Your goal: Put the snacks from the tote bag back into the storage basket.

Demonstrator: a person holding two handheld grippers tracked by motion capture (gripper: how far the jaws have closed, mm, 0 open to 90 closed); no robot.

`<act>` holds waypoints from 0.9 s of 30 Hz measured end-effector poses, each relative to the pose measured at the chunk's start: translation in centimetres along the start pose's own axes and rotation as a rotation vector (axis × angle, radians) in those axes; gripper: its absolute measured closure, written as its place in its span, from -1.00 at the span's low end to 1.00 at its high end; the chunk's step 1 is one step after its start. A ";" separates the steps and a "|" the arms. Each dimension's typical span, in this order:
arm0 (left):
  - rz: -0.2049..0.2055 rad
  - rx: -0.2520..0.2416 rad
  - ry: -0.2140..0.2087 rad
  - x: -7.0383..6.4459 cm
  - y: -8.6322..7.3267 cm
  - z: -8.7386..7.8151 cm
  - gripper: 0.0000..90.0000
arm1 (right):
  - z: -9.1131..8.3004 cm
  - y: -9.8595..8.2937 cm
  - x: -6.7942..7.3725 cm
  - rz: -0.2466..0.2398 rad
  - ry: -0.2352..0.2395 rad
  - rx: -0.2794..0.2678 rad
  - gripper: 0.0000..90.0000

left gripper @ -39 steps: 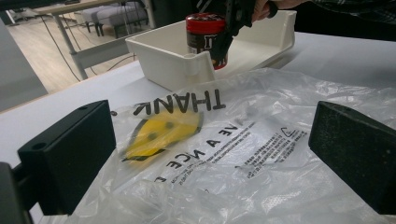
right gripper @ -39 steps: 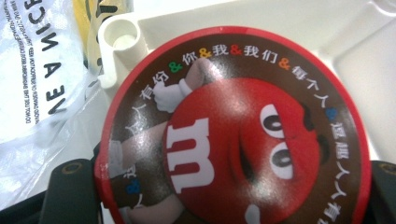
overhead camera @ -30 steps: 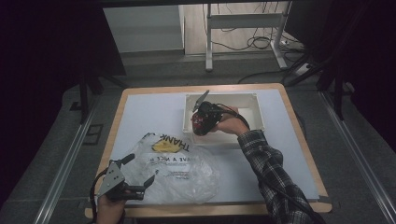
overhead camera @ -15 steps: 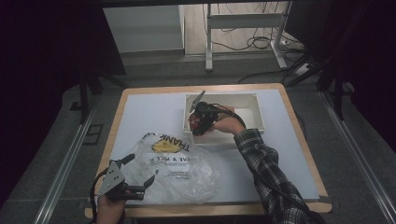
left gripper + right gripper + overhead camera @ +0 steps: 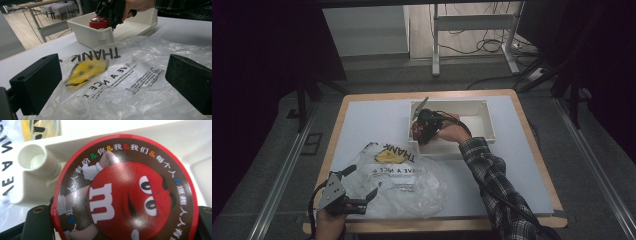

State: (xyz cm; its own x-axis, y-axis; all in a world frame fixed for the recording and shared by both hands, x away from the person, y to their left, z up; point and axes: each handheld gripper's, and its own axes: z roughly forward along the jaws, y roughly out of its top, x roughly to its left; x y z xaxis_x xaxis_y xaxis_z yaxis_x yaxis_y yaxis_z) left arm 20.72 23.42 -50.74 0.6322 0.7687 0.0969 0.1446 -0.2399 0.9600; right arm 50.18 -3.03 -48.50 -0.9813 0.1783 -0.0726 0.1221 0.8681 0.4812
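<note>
The red candy tin [image 5: 125, 192], clamped between the right gripper's [image 5: 422, 127] fingers, has edged toward 9 o'clock across the white bin [image 5: 482, 111] to its near-left corner, probably bound for the plastic bag [image 5: 404, 182]. The right gripper view shows the lid's print. The left gripper [image 5: 357, 187], fingers spread, rests at the bag's 8 o'clock edge.

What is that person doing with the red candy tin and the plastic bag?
A person holds a gripper in each hand. The right gripper has its fingers shut on a round red candy tin, at the near left corner of the white bin. The left gripper is open at the edge of a clear plastic bag lying flat on the table, nearer the person.
</note>
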 end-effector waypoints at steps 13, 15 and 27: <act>0.004 0.003 -0.001 0.0 0.0 0.0 -0.99 | 0.6 0.0 -0.5 0.007 0.001 0.004 -0.43; 0.004 0.003 -0.001 0.0 0.0 0.0 -0.99 | 0.7 0.0 -0.5 0.006 0.001 0.006 -0.43; 0.005 0.005 -0.001 0.0 0.0 0.0 -0.99 | 1.5 -0.5 -0.7 0.011 -0.001 0.017 -0.43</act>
State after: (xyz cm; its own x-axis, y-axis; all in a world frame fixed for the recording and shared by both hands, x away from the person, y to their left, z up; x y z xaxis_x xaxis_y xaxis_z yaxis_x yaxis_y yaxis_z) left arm 20.72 23.46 -50.74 0.6336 0.7670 0.1016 0.1453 -0.2469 0.9581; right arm 51.07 -2.88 -49.96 -0.9798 0.1881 -0.0683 0.1351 0.8736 0.4675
